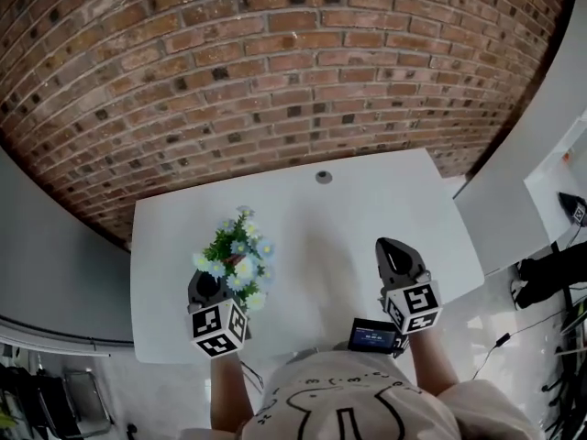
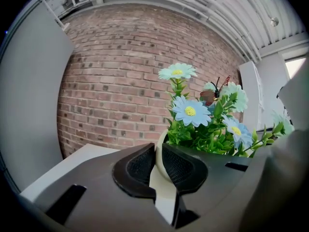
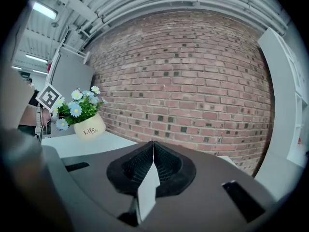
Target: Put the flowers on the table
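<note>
A cream pot of blue and white flowers [image 1: 237, 259] is over the left part of the white table [image 1: 330, 218]. My left gripper [image 1: 209, 287] is shut on the pot's near rim [image 2: 161, 151], with the flowers [image 2: 190, 111] rising just beyond the jaws. In the right gripper view the pot [image 3: 89, 127] looks to rest on the tabletop, held from behind by the left gripper. My right gripper [image 1: 396, 257] hovers over the table's right front, jaws together with nothing between them [image 3: 153, 154].
A brick wall [image 1: 293, 71] runs behind the table. A small round fitting [image 1: 324, 177] sits at the table's back edge. A black device with a screen [image 1: 371, 335] hangs by the person's waist. Grey panels flank the table at left and right.
</note>
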The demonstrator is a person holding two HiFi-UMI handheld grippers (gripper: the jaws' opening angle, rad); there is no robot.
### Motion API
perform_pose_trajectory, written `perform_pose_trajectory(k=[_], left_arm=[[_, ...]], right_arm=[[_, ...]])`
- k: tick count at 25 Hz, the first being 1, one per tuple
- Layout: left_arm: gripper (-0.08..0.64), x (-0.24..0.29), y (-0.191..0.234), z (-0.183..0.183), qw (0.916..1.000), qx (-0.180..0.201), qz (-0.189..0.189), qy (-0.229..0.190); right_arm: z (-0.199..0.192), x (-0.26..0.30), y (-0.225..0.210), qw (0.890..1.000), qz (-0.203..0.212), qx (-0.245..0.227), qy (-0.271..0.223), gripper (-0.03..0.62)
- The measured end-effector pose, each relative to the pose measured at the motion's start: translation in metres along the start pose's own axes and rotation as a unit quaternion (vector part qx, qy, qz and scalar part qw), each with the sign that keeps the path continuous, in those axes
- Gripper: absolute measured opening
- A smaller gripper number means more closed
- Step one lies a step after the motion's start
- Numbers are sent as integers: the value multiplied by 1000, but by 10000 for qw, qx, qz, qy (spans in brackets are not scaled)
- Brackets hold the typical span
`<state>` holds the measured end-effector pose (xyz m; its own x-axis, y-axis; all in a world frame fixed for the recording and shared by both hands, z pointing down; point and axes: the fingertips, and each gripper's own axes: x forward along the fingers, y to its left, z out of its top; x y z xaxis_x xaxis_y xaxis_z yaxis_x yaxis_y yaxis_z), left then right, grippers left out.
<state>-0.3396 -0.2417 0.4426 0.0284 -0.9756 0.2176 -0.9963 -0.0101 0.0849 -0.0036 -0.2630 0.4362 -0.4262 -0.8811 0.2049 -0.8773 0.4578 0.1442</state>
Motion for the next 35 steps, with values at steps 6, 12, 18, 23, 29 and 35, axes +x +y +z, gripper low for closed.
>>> perform_pose_trajectory(k=[6, 12, 18, 23, 29, 35], left_arm=[[52, 22, -6, -5, 9999, -36, -110, 106], [52, 38, -19, -8, 9998, -95, -89, 153], [52, 52, -23, -11, 9997, -166, 83, 184], [52, 65, -21, -22, 9991, -76, 183, 374], [52, 80, -17, -32, 9979, -92, 247, 586], [52, 101, -14, -47, 9962, -183, 296, 801]], right_arm=[[-8, 4, -20, 9996, -208, -45, 184, 17], [-3, 15, -47, 9995, -158, -157, 216, 17], [-2, 38, -54, 9992, 129, -310, 229, 17], [-10, 62, -62, 9989, 249, -279, 298, 17], [-20, 88, -68, 9984, 342, -139, 435, 17], [-40, 110, -76, 9968, 371, -23, 708, 17]])
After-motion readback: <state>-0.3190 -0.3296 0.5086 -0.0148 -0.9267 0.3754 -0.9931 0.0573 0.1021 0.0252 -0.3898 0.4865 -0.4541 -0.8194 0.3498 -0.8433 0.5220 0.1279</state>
